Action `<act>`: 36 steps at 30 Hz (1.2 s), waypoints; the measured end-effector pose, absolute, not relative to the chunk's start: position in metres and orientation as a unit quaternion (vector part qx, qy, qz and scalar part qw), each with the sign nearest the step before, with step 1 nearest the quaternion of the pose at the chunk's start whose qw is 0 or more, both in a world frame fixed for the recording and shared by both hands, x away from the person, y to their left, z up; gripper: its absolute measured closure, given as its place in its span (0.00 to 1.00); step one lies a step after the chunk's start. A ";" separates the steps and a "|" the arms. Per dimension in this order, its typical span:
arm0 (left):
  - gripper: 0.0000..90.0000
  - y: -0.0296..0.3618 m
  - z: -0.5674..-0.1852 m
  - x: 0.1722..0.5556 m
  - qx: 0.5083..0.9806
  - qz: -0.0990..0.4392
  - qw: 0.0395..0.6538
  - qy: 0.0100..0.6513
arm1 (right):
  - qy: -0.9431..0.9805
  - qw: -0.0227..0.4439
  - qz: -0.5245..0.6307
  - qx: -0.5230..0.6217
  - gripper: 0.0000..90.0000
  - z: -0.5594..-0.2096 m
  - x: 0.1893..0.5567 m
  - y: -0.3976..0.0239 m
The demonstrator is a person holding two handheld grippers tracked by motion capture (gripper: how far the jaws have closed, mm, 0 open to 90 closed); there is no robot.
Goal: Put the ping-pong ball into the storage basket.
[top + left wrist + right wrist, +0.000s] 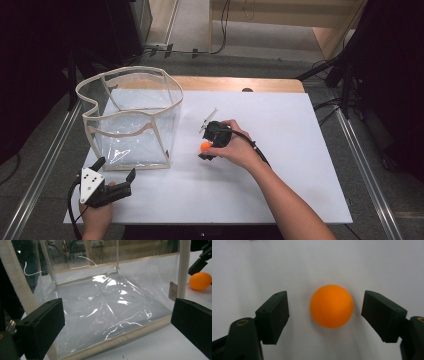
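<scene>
Jaws of the right gripper [325, 312] stand apart around an orange ball [331, 306]; the left gripper [116, 169] is spread wide beside a clear bag [131, 118].

The left gripper [117, 325] has its two black jaws spread wide, nothing between them. Just beyond stands a clear plastic bin with cream fabric edging [117, 338] on the white table [160, 347]. To the far right lies a small orange ball [200, 281] — a dark piece of the other gripper [201, 261] hangs just above it.
</scene>
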State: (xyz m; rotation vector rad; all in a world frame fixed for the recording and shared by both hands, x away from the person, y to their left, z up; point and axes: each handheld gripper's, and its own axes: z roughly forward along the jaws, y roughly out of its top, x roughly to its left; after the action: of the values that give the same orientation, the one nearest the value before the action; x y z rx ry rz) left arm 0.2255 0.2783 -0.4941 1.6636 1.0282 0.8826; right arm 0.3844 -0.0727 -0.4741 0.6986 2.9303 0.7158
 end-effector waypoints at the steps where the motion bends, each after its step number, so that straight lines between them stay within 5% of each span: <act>1: 0.00 0.278 -0.494 0.226 0.681 0.361 0.478 0.421 | 0.946 0.025 0.228 0.230 0.27 -0.475 0.384 -0.072; 7: 0.00 0.278 -0.494 0.226 0.680 0.361 0.479 0.421 | 0.943 0.021 0.228 0.242 0.42 -0.475 0.388 -0.071; 36: 0.00 0.278 -0.494 0.226 0.681 0.361 0.478 0.421 | 0.950 0.031 0.199 0.241 0.53 -0.473 0.392 -0.069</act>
State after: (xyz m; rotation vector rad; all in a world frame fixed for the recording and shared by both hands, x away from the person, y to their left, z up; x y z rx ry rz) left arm 0.2257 0.2782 -0.4943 1.6635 1.0273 0.8818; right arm 0.3919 -0.0693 -0.4728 0.7413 2.9247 0.6124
